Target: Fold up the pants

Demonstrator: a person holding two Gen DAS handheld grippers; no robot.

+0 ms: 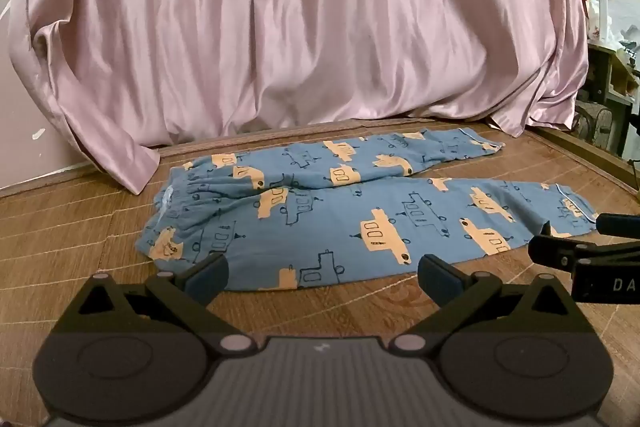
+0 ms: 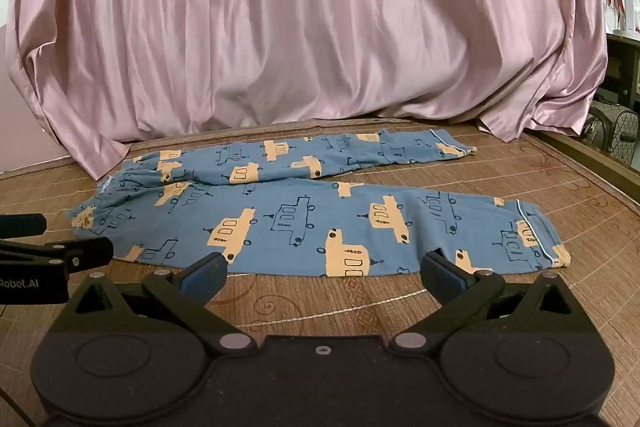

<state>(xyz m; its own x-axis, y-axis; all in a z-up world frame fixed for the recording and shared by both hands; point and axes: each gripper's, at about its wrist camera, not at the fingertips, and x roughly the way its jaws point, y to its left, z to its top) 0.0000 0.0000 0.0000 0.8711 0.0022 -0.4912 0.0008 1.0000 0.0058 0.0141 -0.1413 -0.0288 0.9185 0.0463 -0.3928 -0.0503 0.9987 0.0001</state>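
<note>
Blue pants point(image 1: 328, 219) with yellow car prints lie flat on a brown woven mat point(image 1: 80, 247). The waistband is at the left and the two legs spread to the right. They also show in the right wrist view point(image 2: 320, 223). My left gripper point(image 1: 322, 277) is open and empty, just in front of the near leg's edge close to the waist. My right gripper point(image 2: 322, 275) is open and empty, in front of the near leg toward the cuff point(image 2: 536, 231). Each gripper shows at the edge of the other's view, the right gripper point(image 1: 568, 239) and the left gripper point(image 2: 72, 239).
A pink satin sheet point(image 1: 300, 27) hangs behind the pants, its hem resting on the mat's far side. The mat's wooden border point(image 1: 592, 151) runs along the right. Shelves and clutter point(image 1: 608, 67) stand at the far right.
</note>
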